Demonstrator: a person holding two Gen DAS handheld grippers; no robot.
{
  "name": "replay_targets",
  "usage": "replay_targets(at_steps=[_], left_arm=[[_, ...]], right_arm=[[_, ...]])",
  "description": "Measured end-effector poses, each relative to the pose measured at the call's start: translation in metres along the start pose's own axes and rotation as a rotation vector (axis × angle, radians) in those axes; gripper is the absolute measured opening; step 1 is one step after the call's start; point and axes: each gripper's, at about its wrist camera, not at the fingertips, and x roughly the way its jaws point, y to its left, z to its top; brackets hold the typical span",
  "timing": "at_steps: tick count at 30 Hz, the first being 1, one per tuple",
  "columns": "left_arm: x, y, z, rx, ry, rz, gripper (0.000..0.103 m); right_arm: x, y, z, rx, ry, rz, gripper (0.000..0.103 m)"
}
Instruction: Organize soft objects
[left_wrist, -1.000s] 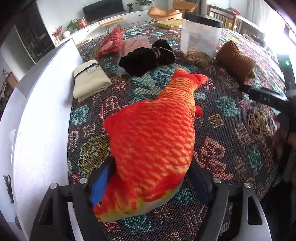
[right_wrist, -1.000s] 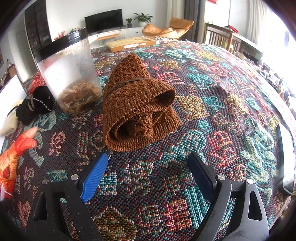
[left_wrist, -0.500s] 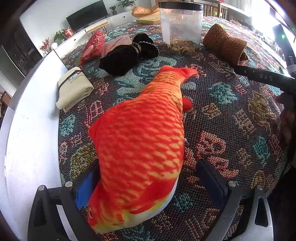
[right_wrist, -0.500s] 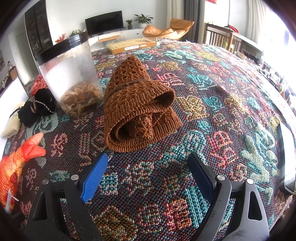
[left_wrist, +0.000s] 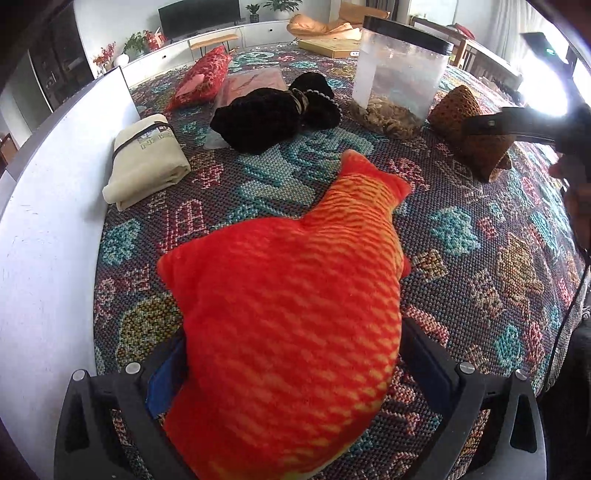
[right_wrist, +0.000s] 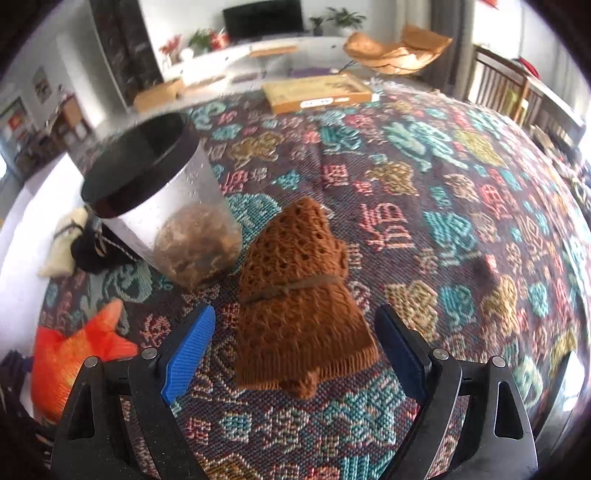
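Note:
An orange plush fish lies on the patterned cloth, its head end between the wide fingers of my left gripper; the fingers stand at its sides without squeezing it. The fish also shows in the right wrist view. A rolled brown knit tied with a band lies on the cloth. My right gripper is open above it, a finger on each side, apart from it. The knit also shows in the left wrist view.
A clear jar with a black lid stands just left of the knit. A black knit bundle, a cream folded cloth and a red cushion lie at the back left. A white wall borders the left edge.
My right gripper rose and moved forward over the brown knit, which now lies between its fingers. My left gripper shifted slightly around the fish, still open.

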Motion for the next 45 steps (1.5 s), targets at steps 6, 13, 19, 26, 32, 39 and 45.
replay_targets(at_steps=[6, 13, 19, 26, 32, 39, 45], left_arm=[[-0.031, 0.024, -0.004, -0.125, -0.069, -0.121, 0.039], [-0.124, 0.088, -0.012, -0.331, -0.259, -0.242, 0.040], [-0.191, 0.181, -0.043, -0.465, -0.346, -0.029, 0.044], [-0.209, 0.254, -0.098, -0.631, -0.327, 0.204, 0.101], [-0.190, 0.275, -0.117, -0.748, -0.317, 0.291, 0.103], [-0.176, 0.215, -0.081, -0.593, -0.381, 0.107, 0.103], [-0.138, 0.098, -0.041, -0.301, -0.319, -0.082, 0.103]], right_arm=[[-0.010, -0.007, -0.004, 0.081, -0.031, -0.053, 0.066], [-0.122, 0.019, -0.001, 0.113, -0.249, 0.036, 0.066], [-0.178, 0.166, 0.015, -0.078, -0.262, 0.442, 0.067], [-0.163, 0.340, -0.012, -0.296, -0.120, 0.739, 0.080], [-0.124, 0.334, -0.030, -0.303, -0.024, 0.749, 0.084], [-0.060, 0.217, -0.057, -0.261, -0.139, 0.199, 0.085], [-0.007, 0.098, -0.090, 0.001, -0.101, -0.048, 0.085]])
